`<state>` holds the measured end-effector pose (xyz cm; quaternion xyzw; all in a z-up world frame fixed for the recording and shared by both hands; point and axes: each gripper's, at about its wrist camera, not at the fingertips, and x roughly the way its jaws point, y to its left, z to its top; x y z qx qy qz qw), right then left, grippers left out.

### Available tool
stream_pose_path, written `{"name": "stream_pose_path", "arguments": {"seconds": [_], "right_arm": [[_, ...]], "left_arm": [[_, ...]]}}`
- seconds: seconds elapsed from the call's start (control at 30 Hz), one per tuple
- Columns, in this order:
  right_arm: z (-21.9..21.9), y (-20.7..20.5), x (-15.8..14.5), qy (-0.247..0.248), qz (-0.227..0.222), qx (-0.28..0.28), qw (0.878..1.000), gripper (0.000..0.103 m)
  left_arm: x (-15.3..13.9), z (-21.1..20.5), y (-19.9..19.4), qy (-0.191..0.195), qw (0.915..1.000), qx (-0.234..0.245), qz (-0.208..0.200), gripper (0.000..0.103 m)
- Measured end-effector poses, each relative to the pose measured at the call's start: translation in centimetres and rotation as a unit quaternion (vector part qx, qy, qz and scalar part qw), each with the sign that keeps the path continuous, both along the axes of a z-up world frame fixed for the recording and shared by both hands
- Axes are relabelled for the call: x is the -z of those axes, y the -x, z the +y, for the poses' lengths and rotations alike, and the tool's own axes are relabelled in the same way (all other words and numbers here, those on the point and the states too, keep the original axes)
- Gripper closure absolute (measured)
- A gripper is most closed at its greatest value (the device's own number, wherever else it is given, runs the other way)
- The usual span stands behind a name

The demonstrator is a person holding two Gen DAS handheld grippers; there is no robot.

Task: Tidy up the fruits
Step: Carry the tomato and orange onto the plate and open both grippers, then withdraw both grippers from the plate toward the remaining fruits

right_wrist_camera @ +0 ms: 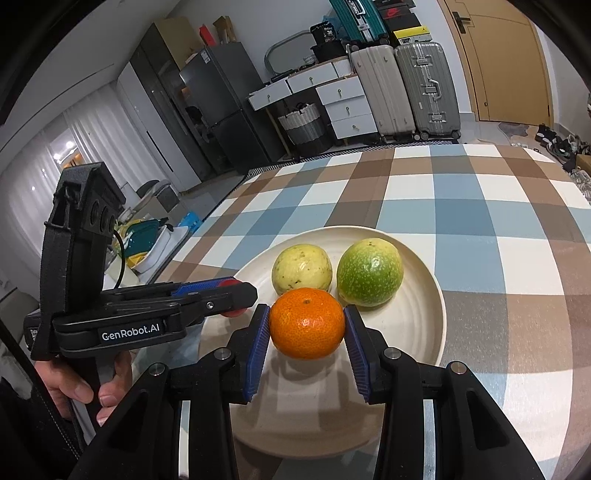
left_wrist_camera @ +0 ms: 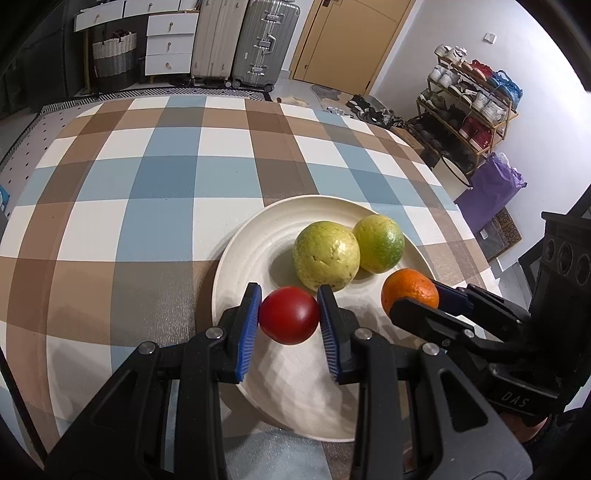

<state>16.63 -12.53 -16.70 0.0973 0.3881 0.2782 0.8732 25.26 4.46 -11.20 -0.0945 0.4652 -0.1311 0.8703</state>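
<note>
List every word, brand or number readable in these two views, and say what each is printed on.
"GenRobot.AI": side of the left gripper, right wrist view.
"DAS": body of the right gripper, left wrist view.
"38": black box on the far shelf; its other print is too small to read.

Both wrist views close, sharing plate (left_wrist_camera: pixel 236 258).

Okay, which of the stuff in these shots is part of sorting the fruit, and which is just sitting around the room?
Part of the job:
red fruit in left gripper
orange in right gripper
two green-yellow fruits
plate

Just around:
suitcases
shoe rack
woven basket
drawers
</note>
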Motion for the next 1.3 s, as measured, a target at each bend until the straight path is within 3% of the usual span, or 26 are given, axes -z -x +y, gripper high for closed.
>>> {"name": "stream_pose_path", "arguments": {"seconds": [0.5,0.6,0.7,1.3], "right_arm": [[1.1,-0.4,-0.2,0.022,-0.023,-0.001,0.999,0.061],[0.5,0.1,-1.0,0.006,-0.043,0.006,0.999,0.053],[0.1,0.5,-1.7,0.003,-0.058,0.012,0.998,0.046],[-2.1,4.3,-2.9,-0.004,-0.067,0.036,0.997,0.046]], "left_arm": [[-0.6,-0.4,-0.9,-0.006,0.9999,0.001,-0.011,0.072],[-1.0,-0.4,-0.5,-0.002,0.9998,0.006,-0.017,0.061],[-1.5,-0.3,-0.1,-0.005,0.9997,0.001,-0.024,0.060],[-4.5,0.0,5.6,-0.014,0.9982,-0.012,-0.057,0.059]]}}
